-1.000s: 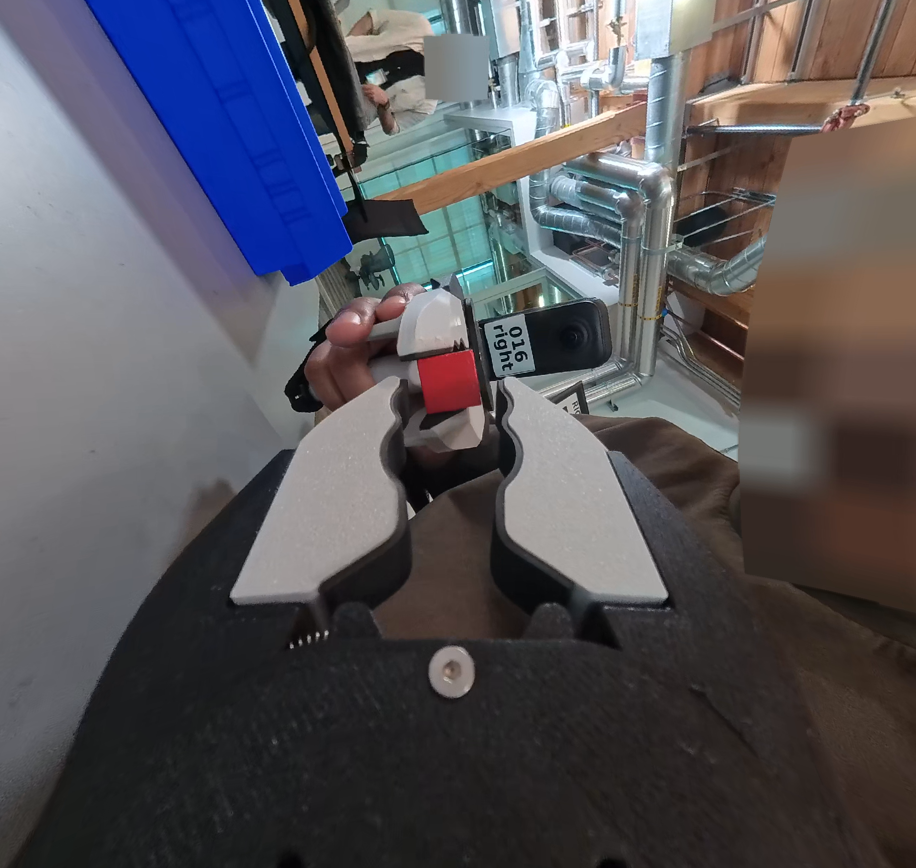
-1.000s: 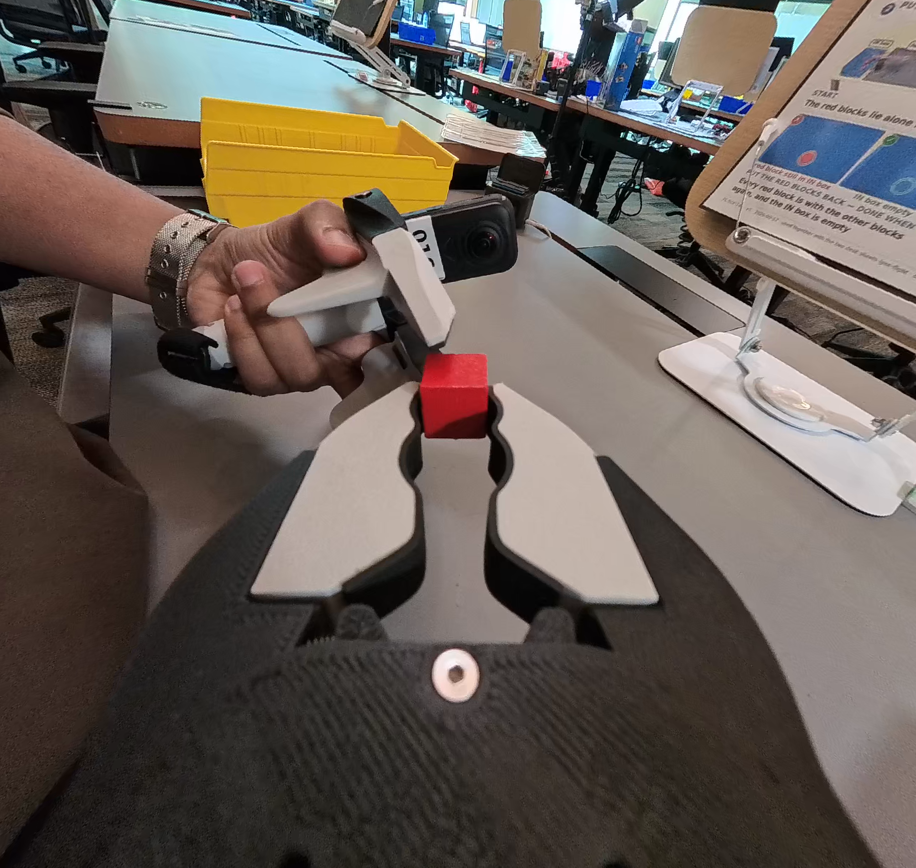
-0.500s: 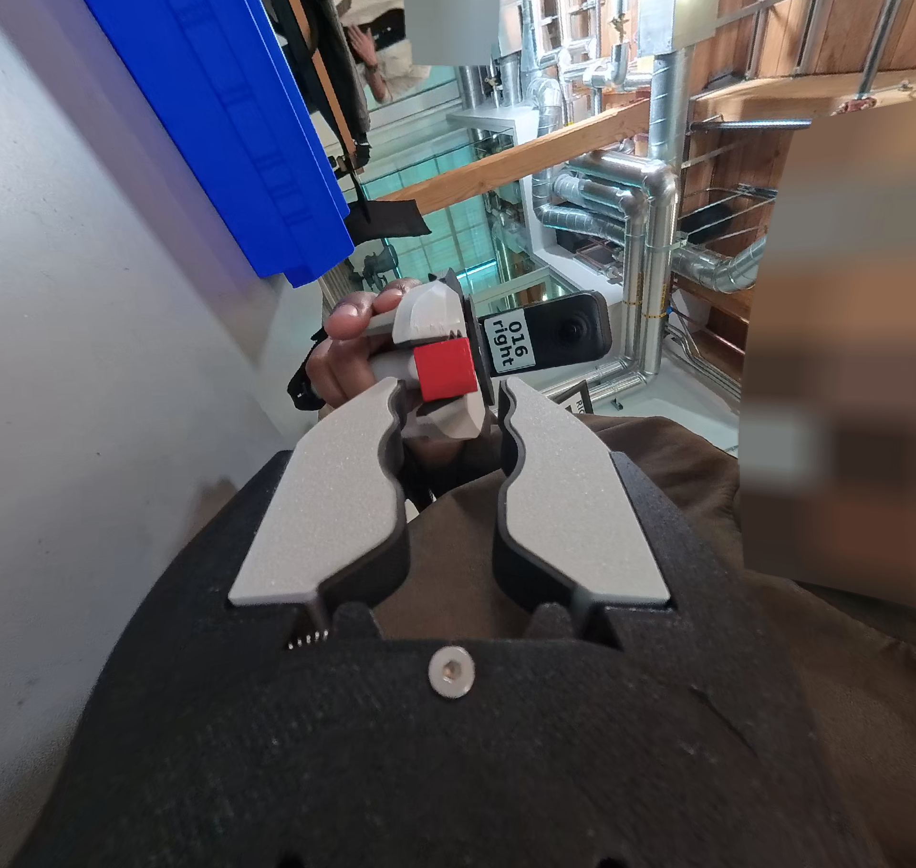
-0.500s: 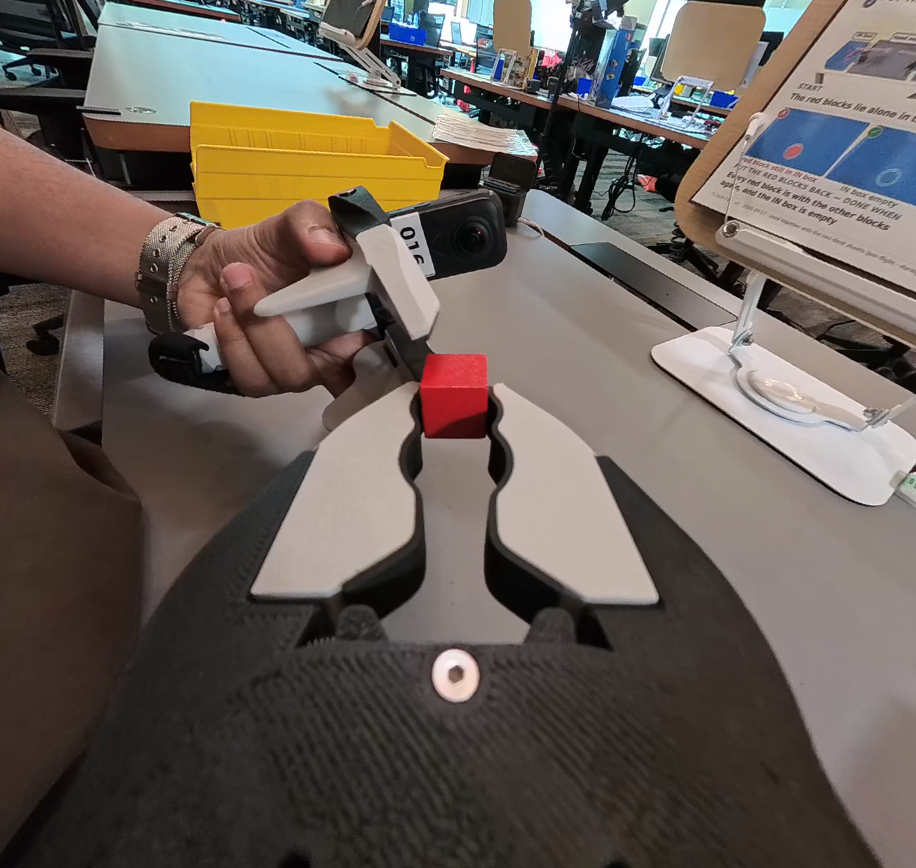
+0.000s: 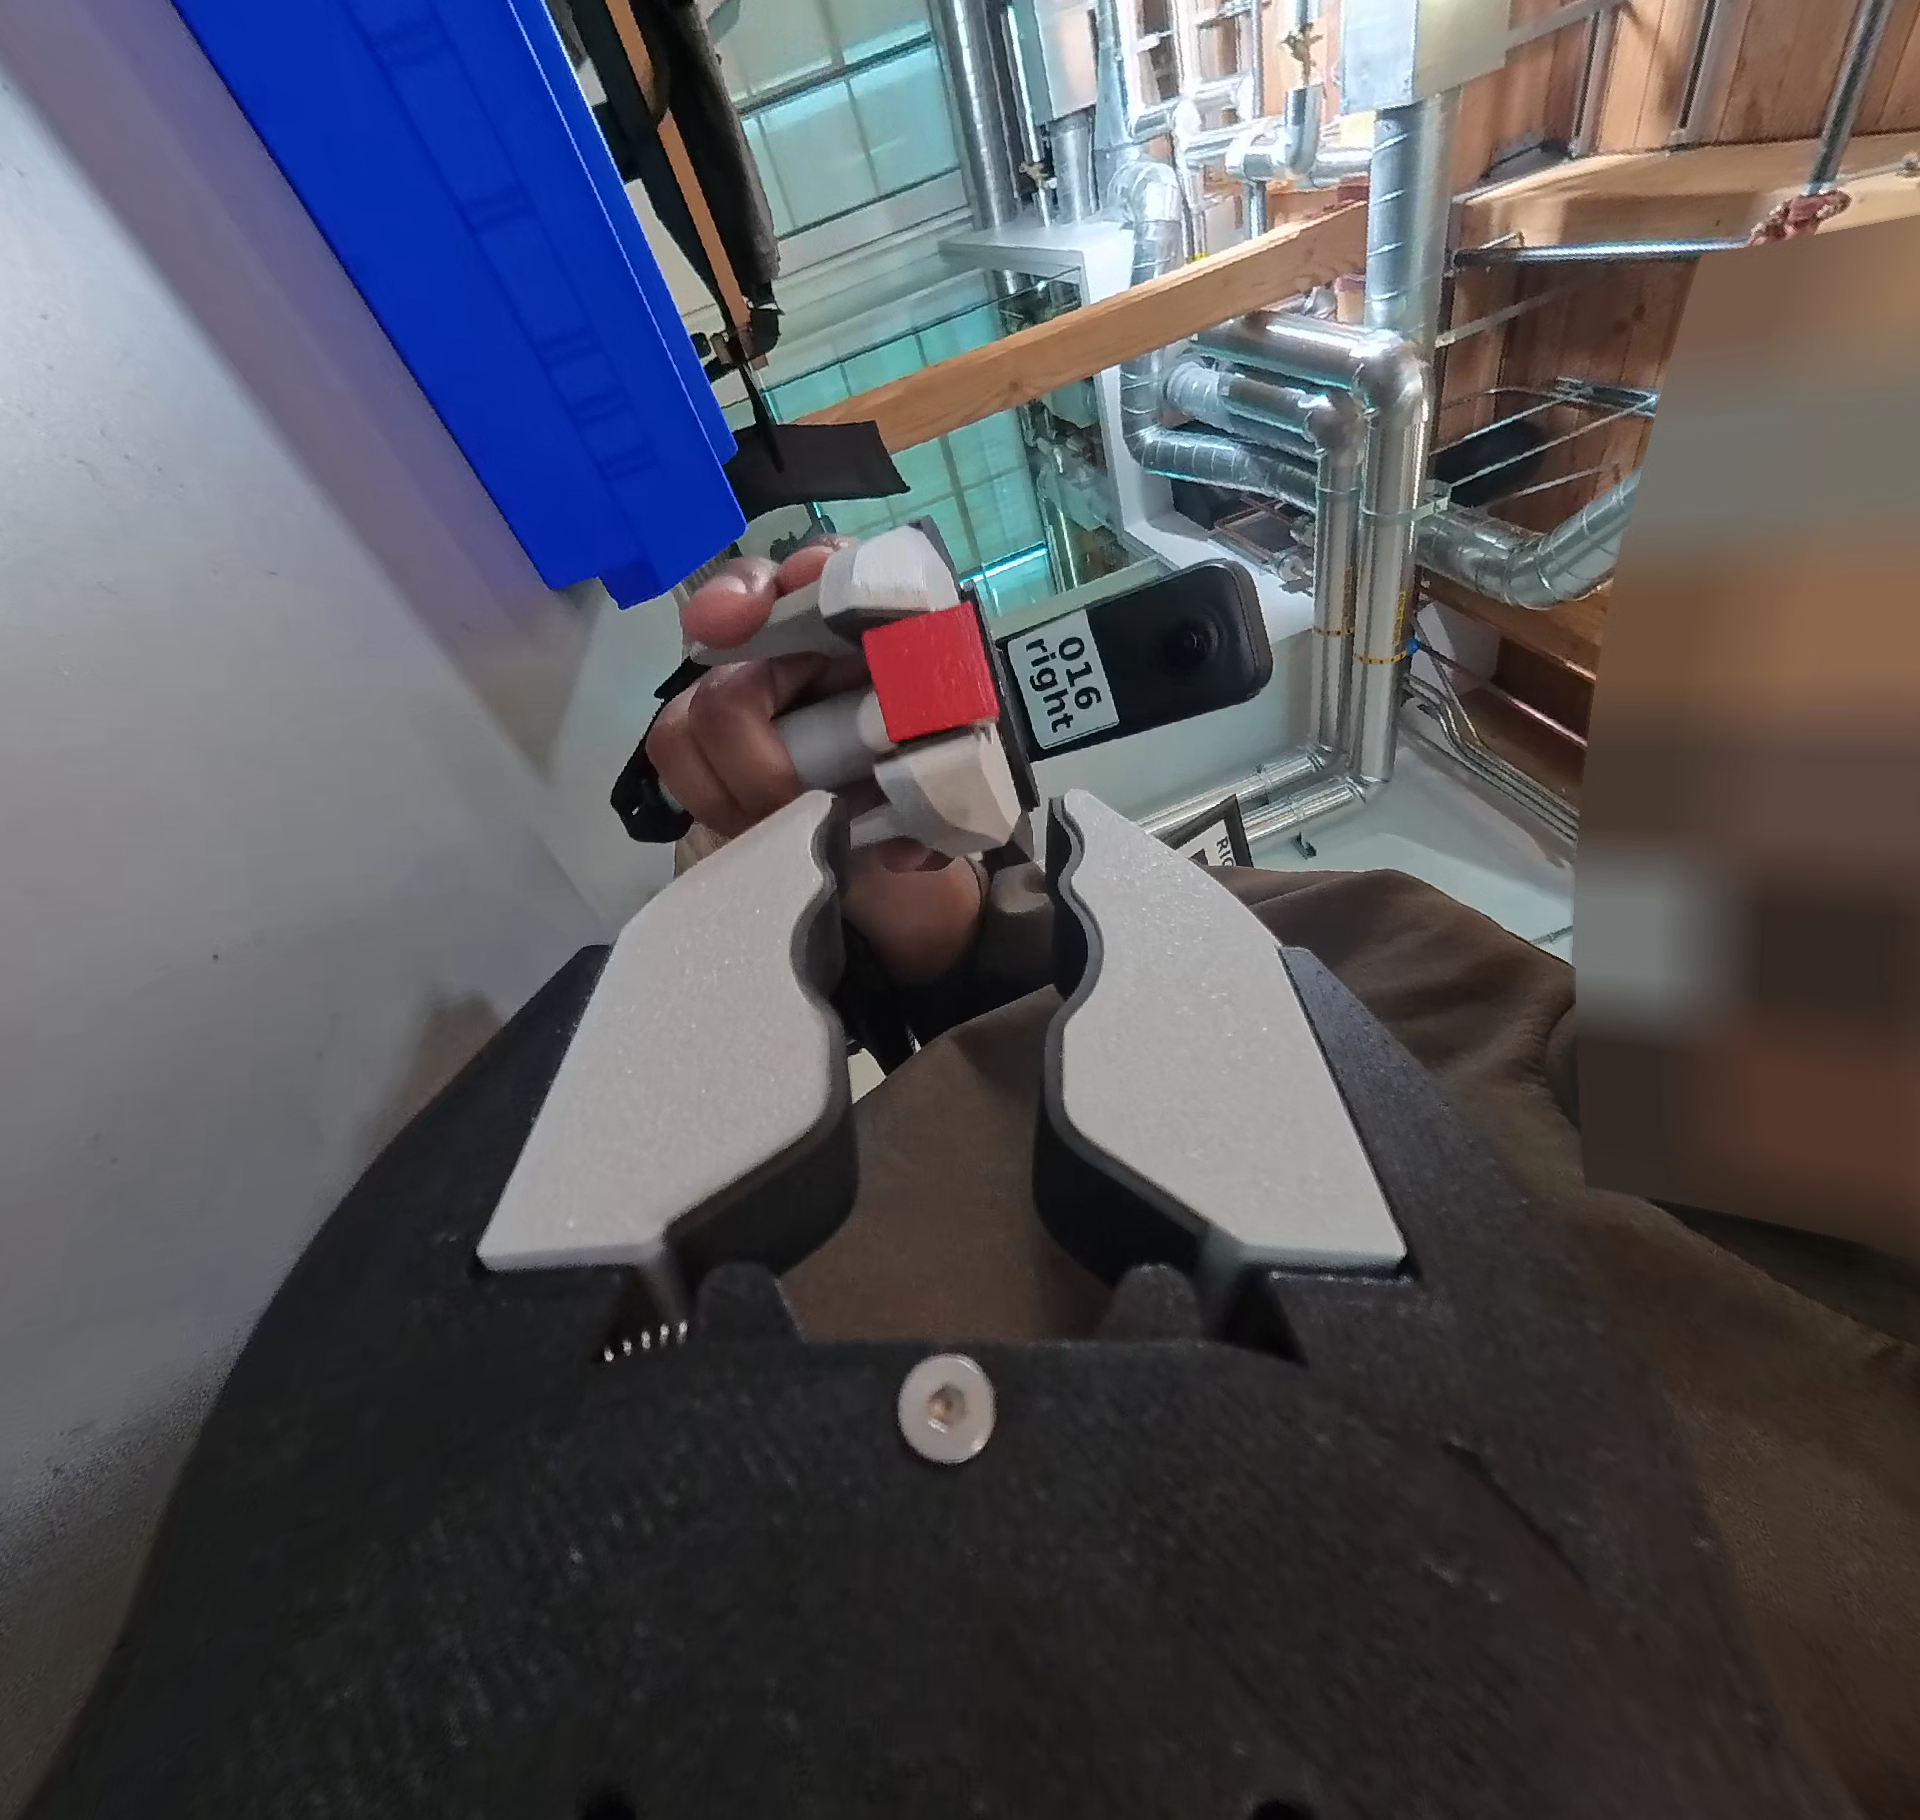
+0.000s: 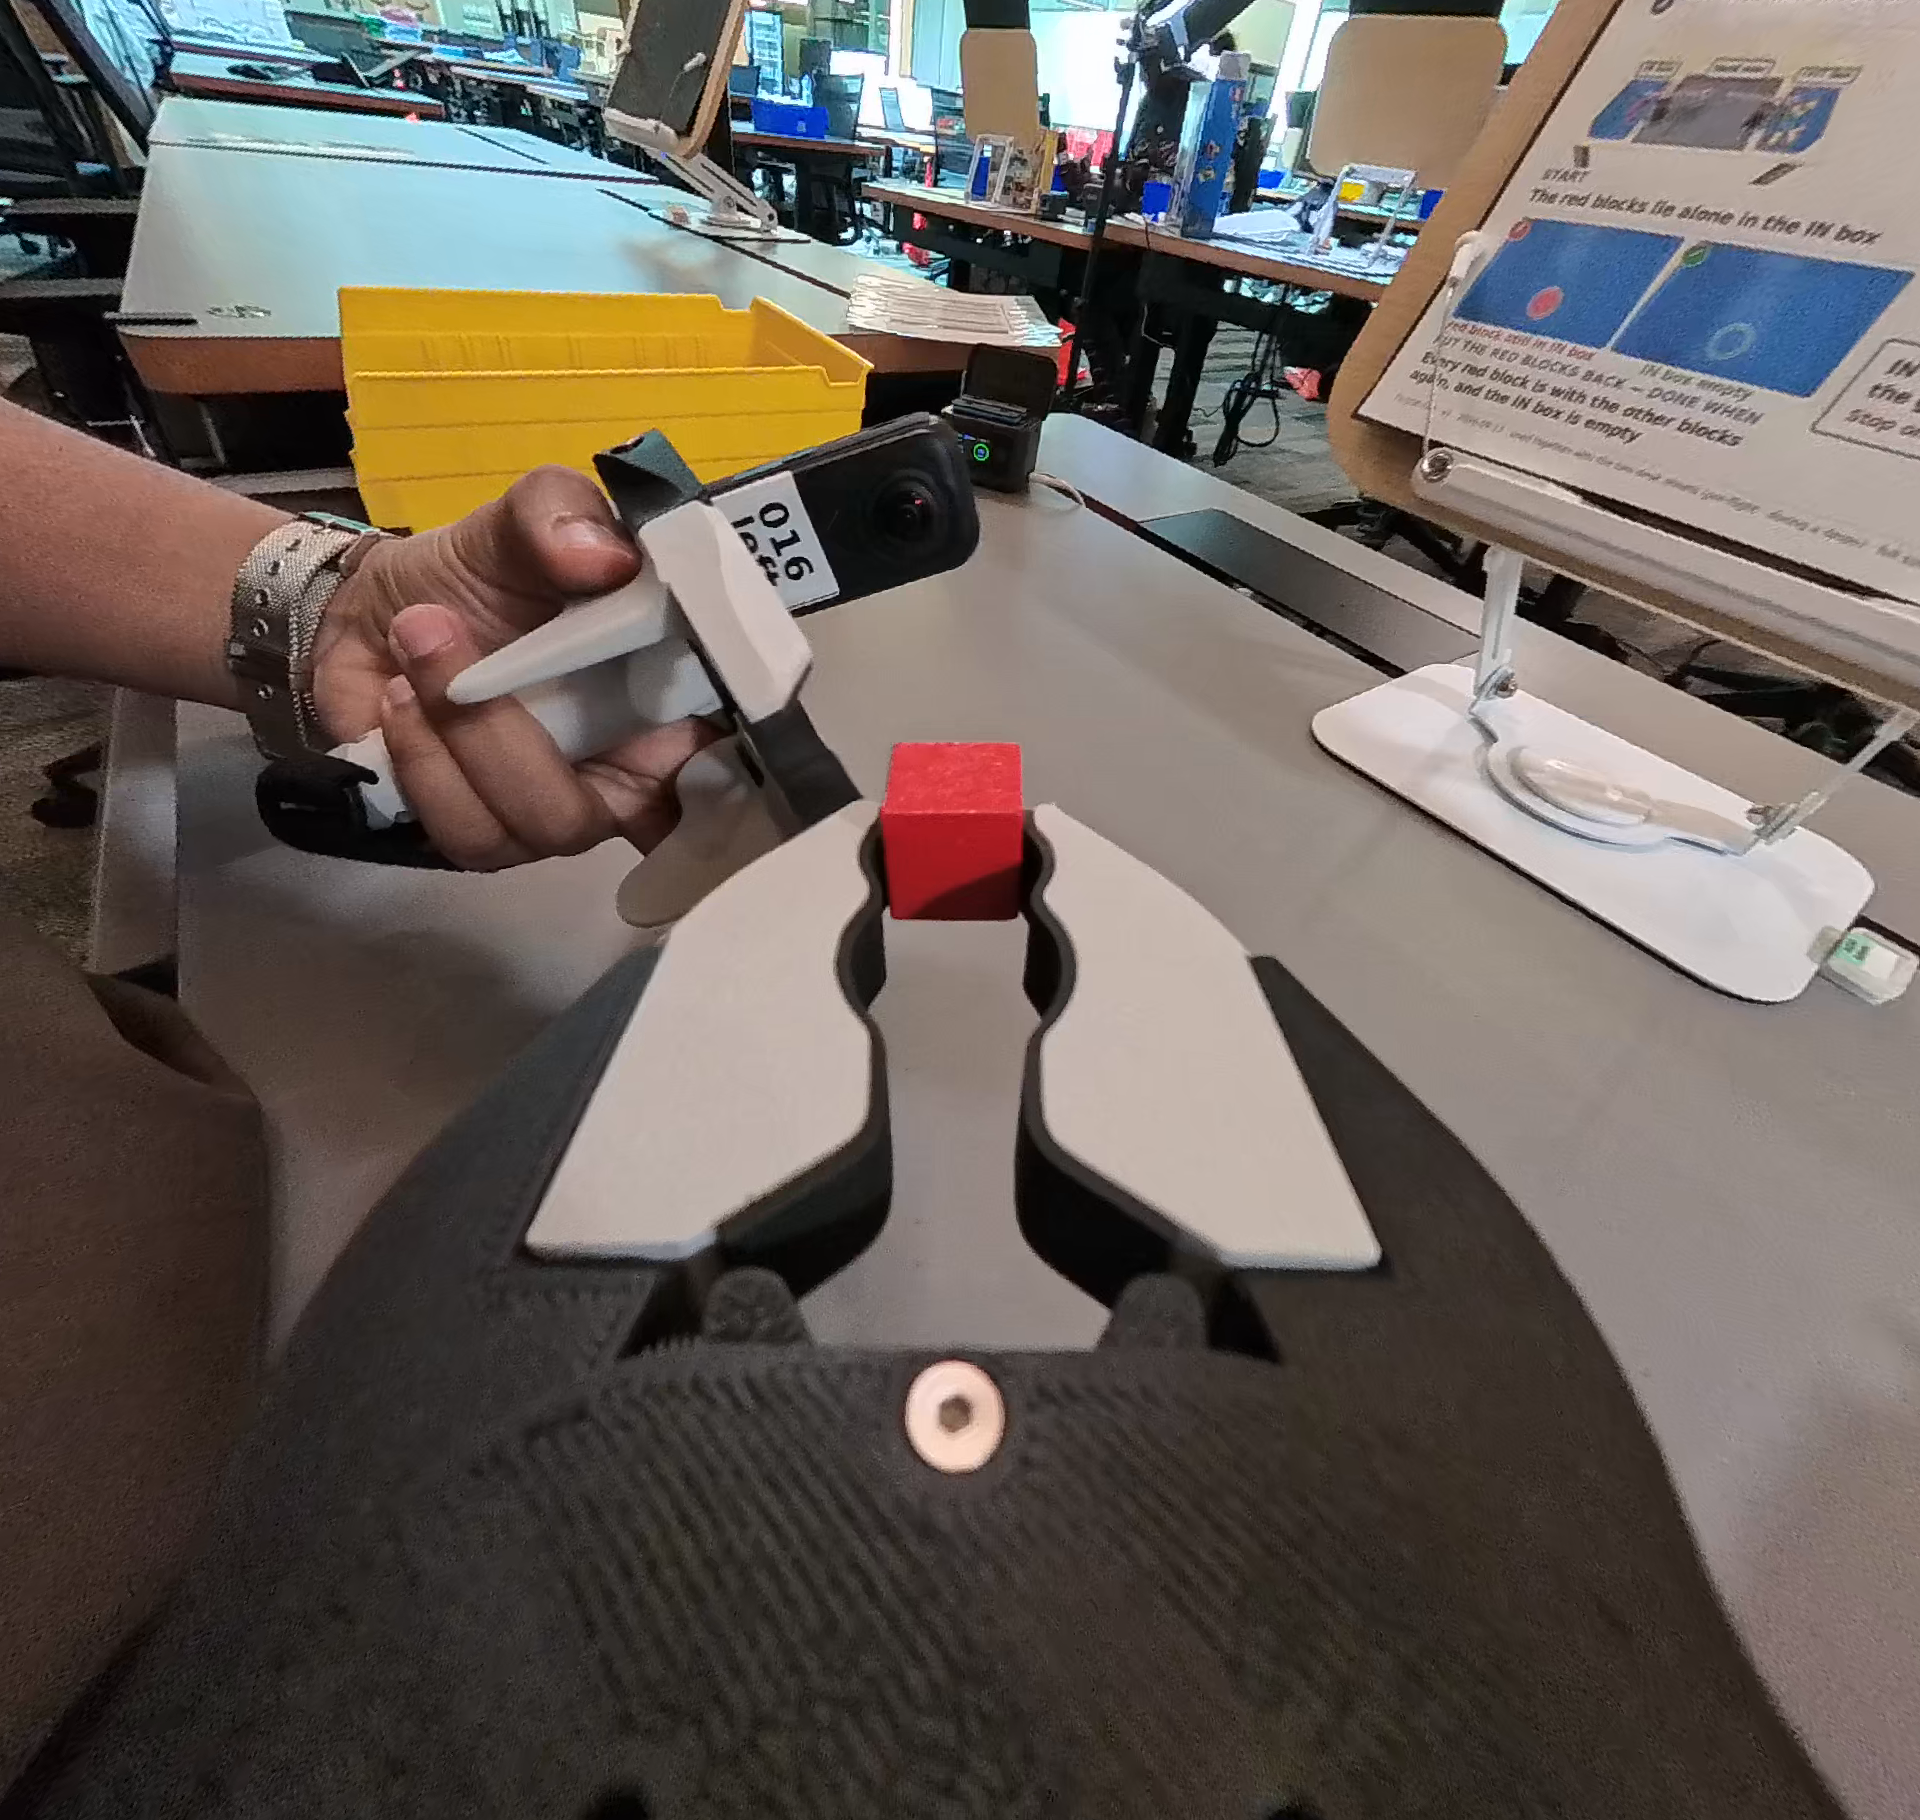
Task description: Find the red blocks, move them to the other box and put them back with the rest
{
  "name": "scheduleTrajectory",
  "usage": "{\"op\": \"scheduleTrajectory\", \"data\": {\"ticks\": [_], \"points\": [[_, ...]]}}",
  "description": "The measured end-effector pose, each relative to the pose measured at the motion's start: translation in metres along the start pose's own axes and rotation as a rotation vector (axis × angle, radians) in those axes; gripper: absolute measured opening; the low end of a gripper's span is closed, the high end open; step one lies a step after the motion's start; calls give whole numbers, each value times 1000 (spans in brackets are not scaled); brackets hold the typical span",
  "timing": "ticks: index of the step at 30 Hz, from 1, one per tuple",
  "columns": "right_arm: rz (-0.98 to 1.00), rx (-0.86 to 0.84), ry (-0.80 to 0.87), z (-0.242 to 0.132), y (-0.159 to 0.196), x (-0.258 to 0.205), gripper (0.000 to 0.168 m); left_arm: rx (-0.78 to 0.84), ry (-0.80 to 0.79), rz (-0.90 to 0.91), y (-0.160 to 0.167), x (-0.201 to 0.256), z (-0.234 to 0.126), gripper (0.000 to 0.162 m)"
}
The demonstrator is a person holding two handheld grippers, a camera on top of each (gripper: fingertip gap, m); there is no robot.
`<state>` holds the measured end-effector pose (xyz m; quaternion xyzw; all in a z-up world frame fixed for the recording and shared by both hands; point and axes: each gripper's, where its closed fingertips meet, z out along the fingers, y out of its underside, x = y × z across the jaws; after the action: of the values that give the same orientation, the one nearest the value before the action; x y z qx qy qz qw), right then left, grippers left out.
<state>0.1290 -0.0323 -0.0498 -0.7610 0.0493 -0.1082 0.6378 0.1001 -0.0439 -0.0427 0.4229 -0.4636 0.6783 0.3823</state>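
1. Squarely between the two pale grey fingertips of the right gripper (image 6: 954,840) sits a small red wooden cube (image 6: 952,828); the fingers are pinched onto its left and right faces, and it is held in the air above the grey tabletop (image 6: 1195,731), touching nothing else.
2. Seen from the left wrist view, the same red cube (image 5: 928,668) shows end-on, clamped between the right gripper's grey fingers (image 5: 940,794), with the person's hand (image 5: 727,731) wrapped round the handle behind it.
3. Just beyond the cube in the right wrist view is the left gripper (image 6: 810,773), its dark fingertips close to the cube's left side but apart from it; a hand (image 6: 488,690) with a metal watch band (image 6: 275,648) grips its white handle.
4. The left gripper (image 5: 940,845) has its fingers spread with nothing between them (only a brown sleeve (image 5: 1299,991) shows through the gap).
5. A blue plastic bin (image 5: 447,212) stands on the table near the left gripper; its inside is hidden.
6. Farther back in the right wrist view stands a stack of yellow plastic bins (image 6: 592,388); well to the right, an instruction sheet on a wooden clipboard (image 6: 1662,243) leans on a stand with a white base plate (image 6: 1579,814).
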Motion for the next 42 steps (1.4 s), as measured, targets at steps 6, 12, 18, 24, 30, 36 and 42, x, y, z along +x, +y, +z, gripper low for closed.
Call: {"op": "scheduleTrajectory", "data": {"ticks": [6,12,18,24,30,36,42], "points": [[42,-14,162,-10,1,39,23,1,4,-5,0,0,0,36],[150,30,370,-40,-9,87,23,4,7,-11,0,1,0,37],[170,90,625,-103,-27,139,23,15,14,-22,-1,1,-2,36],[173,116,859,-176,-28,177,23,22,21,-39,-2,1,-2,36],[0,-13,1159,-254,-20,203,23,21,21,-45,-2,0,-1,36],[127,-206,1198,-284,33,220,23,19,23,-53,-2,0,0,36],[313,-400,1120,-286,86,220,23,15,29,-58,0,1,1,36]]}}
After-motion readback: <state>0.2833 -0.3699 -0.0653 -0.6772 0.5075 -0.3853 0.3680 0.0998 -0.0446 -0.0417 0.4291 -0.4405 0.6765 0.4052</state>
